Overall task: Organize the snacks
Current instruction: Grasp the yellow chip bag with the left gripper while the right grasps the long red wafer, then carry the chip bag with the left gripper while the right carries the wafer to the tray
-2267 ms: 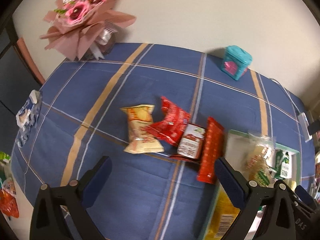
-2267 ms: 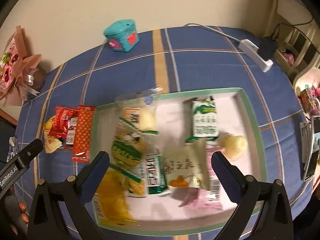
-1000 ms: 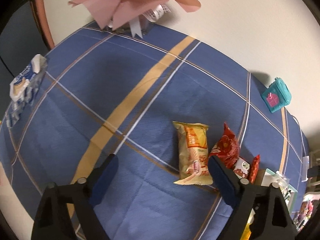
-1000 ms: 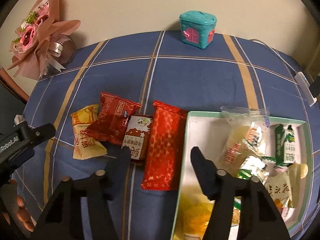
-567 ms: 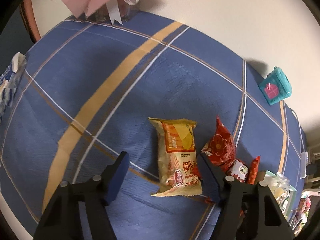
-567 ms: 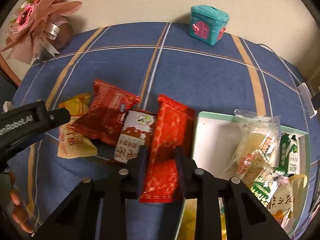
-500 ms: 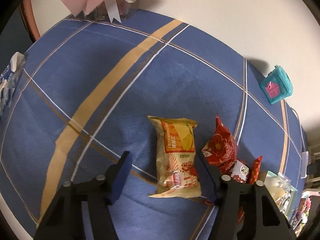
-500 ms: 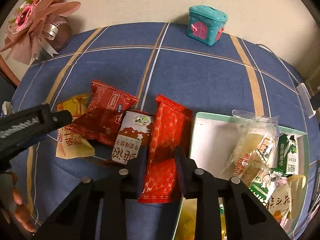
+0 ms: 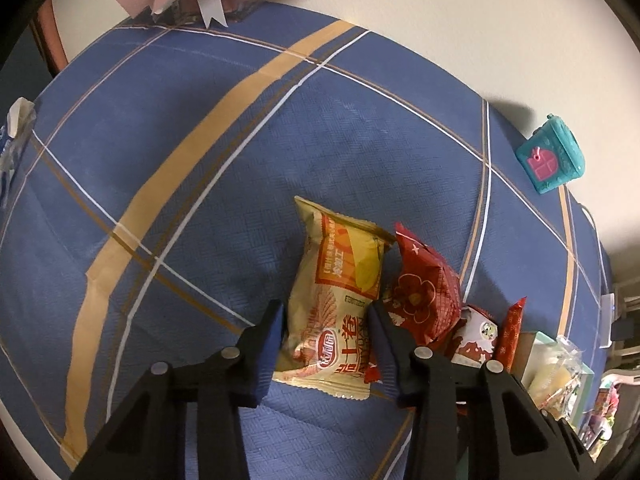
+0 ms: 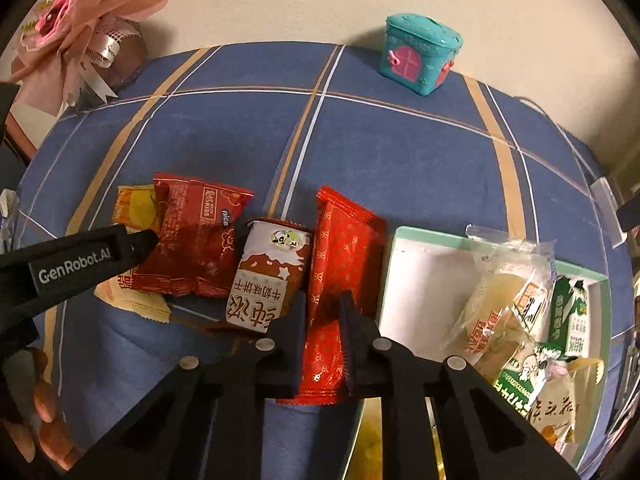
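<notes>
The left tool (image 9: 326,320) is closing around the lower half of the yellow snack packet (image 9: 340,300), pads at both its edges. The right tool (image 10: 322,312) is closing on the long red wrapper (image 10: 340,256) beside the tray (image 10: 394,272). Farther back on the blue-clothed desk (image 10: 400,152) stands a teal box (image 10: 420,54).

"GenRobot.AI" stood in white on the left gripper's black arm (image 10: 76,260). The dark red packet (image 10: 192,240) bore "nice" and what looked like "Kiss". Chinese characters were printed on the brown-and-white pack (image 10: 266,280), blurred, and "1" on an orange-labelled wrapper (image 10: 528,304) in the tray (image 10: 400,276)
</notes>
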### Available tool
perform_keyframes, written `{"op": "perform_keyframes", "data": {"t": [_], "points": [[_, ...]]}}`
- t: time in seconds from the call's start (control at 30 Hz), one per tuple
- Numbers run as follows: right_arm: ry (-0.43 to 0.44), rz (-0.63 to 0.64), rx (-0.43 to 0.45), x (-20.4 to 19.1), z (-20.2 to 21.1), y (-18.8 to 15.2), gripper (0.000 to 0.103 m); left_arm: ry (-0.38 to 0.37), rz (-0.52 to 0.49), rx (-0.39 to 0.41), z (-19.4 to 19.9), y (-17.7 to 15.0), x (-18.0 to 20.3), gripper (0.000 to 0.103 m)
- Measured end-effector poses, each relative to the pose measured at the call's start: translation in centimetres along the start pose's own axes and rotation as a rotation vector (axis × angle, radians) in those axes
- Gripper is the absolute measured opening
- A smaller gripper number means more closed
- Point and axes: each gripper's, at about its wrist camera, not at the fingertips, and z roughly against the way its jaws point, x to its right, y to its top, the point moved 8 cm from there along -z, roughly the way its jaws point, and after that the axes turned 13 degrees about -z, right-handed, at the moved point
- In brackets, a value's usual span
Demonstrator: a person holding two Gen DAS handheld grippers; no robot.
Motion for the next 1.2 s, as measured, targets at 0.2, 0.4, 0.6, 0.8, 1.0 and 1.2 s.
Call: {"op": "perform_keyframes", "data": {"t": [0.2, 0.4, 0.6, 0.8, 1.0, 1.2], "points": [[-0.001, 0.002, -0.001, -0.1, 0.0, -0.1, 0.015, 0.01, 0.003, 0.013, 0.3, 0.1, 0.1, 0.035], [0.028, -0.016, 0.0, 0.1, 0.2, 0.0, 0.012, 0.009, 0.041, 0.035, 1.4, 0.1, -0.8, 0.034], [0.081, -0.042, 0.01, 0.4, 1.6, 0.7, 0.008, -0.001, 0.058, 0.084, 3.6, 0.5, -1.2, 0.034], [0.128, -0.051, 0.037, 0.3, 3.9, 1.3, 0.006, -0.019, 0.074, 0.132, 6.0, 1.0, -1.4, 0.033], [0.173, -0.066, 0.053, 0.5, 6.0, 1.3, 0.006, -0.022, 0.079, 0.177, 8.8, 0.9, -1.4, 0.033], [0.199, -0.079, 0.051, 0.9, 7.3, 1.0, 0.006, -0.015, 0.084, 0.205, 10.7, 0.4, -1.8, 0.033]]}}
